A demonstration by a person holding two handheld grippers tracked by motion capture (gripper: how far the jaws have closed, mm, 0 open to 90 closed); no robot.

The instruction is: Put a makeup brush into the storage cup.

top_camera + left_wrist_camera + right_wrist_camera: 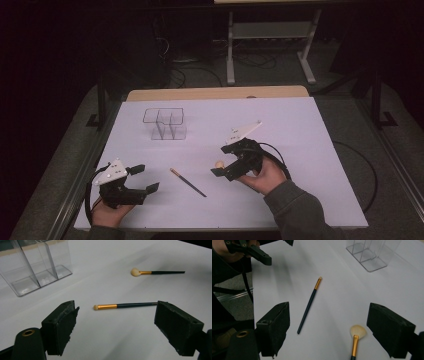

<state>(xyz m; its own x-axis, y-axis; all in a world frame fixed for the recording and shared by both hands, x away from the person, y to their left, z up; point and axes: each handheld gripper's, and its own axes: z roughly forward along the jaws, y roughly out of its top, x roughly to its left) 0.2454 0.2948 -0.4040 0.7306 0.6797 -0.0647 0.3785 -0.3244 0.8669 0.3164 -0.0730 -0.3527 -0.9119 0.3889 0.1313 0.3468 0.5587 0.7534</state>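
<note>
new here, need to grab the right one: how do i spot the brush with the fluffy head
On the white table, find the right gripper. The fluffy brush lies between its open jaws. Its cream fan-shaped head sets it apart from the thin brush, whose tip is tiny, lying toward the left gripper.

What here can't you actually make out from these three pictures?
- Fluffy brush: in the right gripper view the bottom edge cuts off its handle; in the high view the right tongs cover all but its tip.
- Clear organizer: its top is cut off in both gripper views.
- Thin brush: lettering on the handle is too small to read.
</note>
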